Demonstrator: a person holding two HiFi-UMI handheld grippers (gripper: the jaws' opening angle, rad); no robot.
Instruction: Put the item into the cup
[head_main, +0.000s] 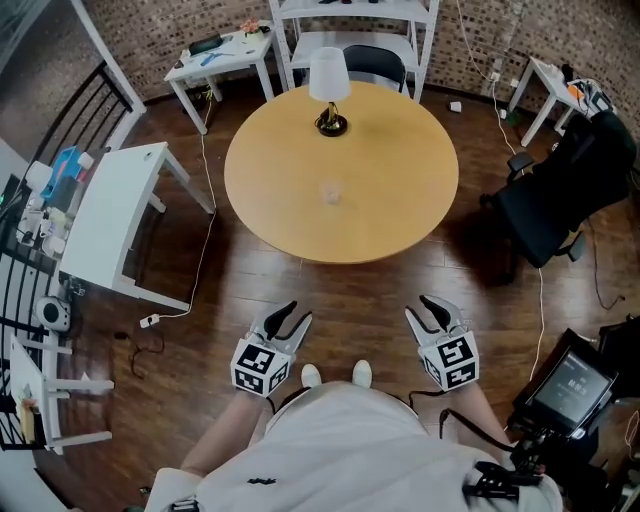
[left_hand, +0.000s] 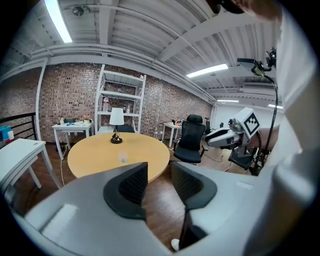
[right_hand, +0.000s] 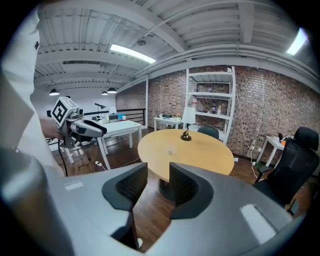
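Approach comes first: left gripper (head_main: 300, 311) and right gripper (head_main: 417, 306), low in the frame, hold jaws apart on nothing. Small clear cup (head_main: 331, 193) stands mid-frame on the round table (head_main: 400, 205) (item itself not discernible). Next move: step closer.

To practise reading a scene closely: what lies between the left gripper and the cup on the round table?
In the head view, only wooden floor and bare tabletop separate the left gripper from the cup; no object lies along that stretch.
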